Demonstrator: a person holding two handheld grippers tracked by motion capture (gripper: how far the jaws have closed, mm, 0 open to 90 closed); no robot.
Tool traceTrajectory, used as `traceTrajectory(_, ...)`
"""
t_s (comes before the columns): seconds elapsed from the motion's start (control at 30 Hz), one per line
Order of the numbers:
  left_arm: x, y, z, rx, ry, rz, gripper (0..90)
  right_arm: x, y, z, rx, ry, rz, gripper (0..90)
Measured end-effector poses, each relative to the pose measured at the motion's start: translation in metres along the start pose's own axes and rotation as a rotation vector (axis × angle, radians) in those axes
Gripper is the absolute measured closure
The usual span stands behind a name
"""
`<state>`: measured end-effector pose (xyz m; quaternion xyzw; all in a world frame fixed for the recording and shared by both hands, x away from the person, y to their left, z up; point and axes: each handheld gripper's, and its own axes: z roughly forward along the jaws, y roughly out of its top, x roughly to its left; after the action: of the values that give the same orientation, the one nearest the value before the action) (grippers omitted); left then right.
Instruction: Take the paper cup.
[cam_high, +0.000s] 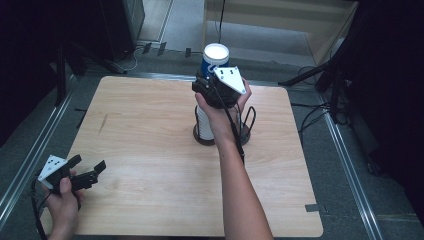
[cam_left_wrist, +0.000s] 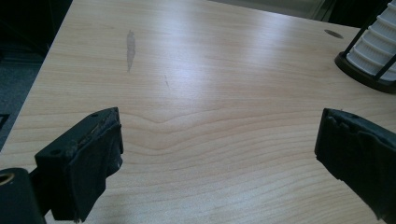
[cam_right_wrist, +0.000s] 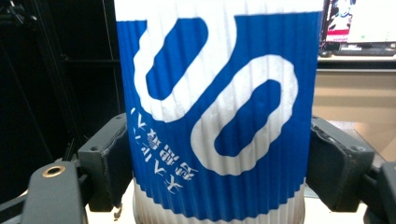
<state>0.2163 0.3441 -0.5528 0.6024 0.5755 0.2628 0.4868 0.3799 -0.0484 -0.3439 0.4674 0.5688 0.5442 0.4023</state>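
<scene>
Blue-and-white ribbed paper cup is clamped between both jaws of the right gripper, one jaw pressed to each side. It is held above the white cup stack in the black wire holder at the far middle of the wooden table. At the near left corner the left gripper is held low, jaws spread wide with nothing between them.

dim, dark surroundings, soft glare on table, perhaps slight close-up blur
</scene>
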Motion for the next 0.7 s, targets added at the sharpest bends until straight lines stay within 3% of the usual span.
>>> traceTrajectory(0.7,0.000,0.000,0.000,-0.001,-0.001,-0.004,1.8,0.003,0.033,-0.013,-0.081,0.029,0.001,20.2)
